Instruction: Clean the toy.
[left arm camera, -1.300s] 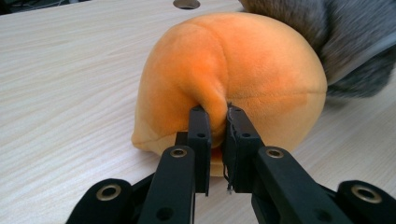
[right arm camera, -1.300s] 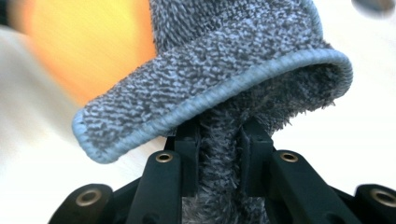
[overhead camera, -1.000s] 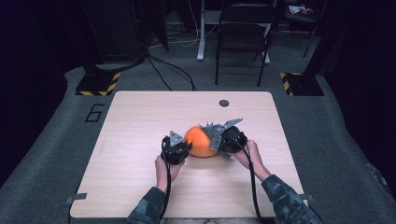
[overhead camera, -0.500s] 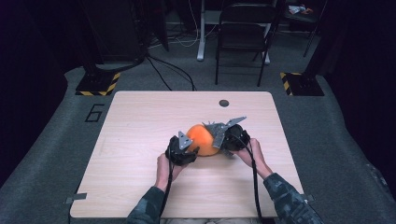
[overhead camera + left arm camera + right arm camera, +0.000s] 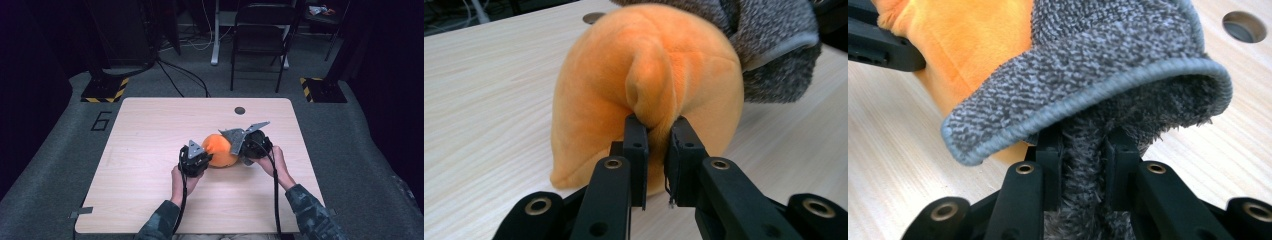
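An orange plush toy (image 5: 219,149) lies mid-table, partly wrapped in a grey fuzzy cloth (image 5: 1108,65). My left gripper (image 5: 658,125) meets the orange plush toy (image 5: 599,90) from its left side. Its jaws have just been closing, and they now pinch a raised fold of the orange fabric. My right gripper (image 5: 1083,135) is shut on the grey cloth (image 5: 769,45) at the toy's right side. In the high view the left gripper (image 5: 202,154) and the right gripper (image 5: 239,144) flank the toy, each held in a hand.
The wooden table (image 5: 150,130) has a round cable hole (image 5: 240,110) near its far edge. Behind it stand a folding chair (image 5: 260,30) and two floor bases with yellow-black stripes (image 5: 105,91), with cables across the floor. Bare tabletop lies left and in front.
The left gripper has shifted slightly right, closer against the orange toy. The right gripper and the toy have stayed in place.
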`<action>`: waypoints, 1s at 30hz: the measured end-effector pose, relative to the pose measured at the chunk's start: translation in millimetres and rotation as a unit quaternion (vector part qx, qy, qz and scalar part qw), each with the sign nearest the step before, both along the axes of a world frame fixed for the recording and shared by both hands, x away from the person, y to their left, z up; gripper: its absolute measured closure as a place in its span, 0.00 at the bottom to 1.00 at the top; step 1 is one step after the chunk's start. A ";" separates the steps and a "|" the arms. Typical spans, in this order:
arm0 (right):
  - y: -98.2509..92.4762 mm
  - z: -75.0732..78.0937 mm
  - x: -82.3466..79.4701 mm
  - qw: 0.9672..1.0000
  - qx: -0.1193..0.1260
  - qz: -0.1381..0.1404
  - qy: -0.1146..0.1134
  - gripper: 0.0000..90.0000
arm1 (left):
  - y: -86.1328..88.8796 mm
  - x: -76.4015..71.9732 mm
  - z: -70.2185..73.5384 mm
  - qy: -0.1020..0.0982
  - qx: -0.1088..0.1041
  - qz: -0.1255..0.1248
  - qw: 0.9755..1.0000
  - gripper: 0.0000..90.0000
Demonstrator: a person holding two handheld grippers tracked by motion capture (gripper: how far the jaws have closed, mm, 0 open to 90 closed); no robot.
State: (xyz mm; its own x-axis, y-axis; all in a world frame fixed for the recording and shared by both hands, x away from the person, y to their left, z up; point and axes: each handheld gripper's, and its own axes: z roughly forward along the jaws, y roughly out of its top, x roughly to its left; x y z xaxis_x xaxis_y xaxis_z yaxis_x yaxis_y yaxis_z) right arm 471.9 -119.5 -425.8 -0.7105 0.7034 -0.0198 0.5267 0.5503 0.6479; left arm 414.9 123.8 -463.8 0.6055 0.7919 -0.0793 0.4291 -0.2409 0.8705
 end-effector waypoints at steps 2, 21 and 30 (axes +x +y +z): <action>-1.7 7.3 -2.1 1.000 0.007 -0.004 -0.004 0.82 | 1.2 -0.4 2.9 0.010 -0.019 -0.002 1.000 0.90; 28.1 10.6 -19.5 0.998 0.025 0.036 -0.045 0.84 | -3.2 2.5 -6.1 0.015 0.002 0.012 1.000 0.89; 14.9 -3.8 -8.9 1.000 -0.006 0.024 -0.003 0.84 | -0.9 4.8 -9.4 0.016 0.001 0.013 1.000 0.89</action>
